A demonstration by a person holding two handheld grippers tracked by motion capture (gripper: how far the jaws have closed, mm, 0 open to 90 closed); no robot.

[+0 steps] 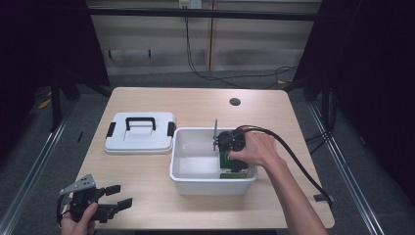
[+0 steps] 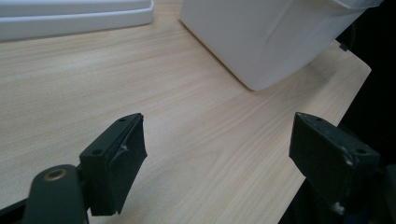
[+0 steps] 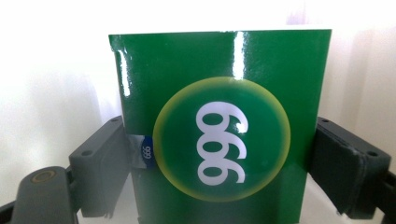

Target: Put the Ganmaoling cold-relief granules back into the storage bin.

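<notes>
While my right claw (image 3: 219, 140) clamps the green box (image 3: 219, 126) inside the white bin (image 1: 195, 182) and my left claw (image 2: 217, 154) rests wide open, I judge I must next release or lift it.

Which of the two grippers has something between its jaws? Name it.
The right gripper, down inside the white bin: its jaws stand on either side of a green box marked 999. The left gripper hangs open over bare table.

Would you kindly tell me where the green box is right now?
In the high view, the green box sits inside the white bin, at its right end, between the right gripper fingers.
</notes>
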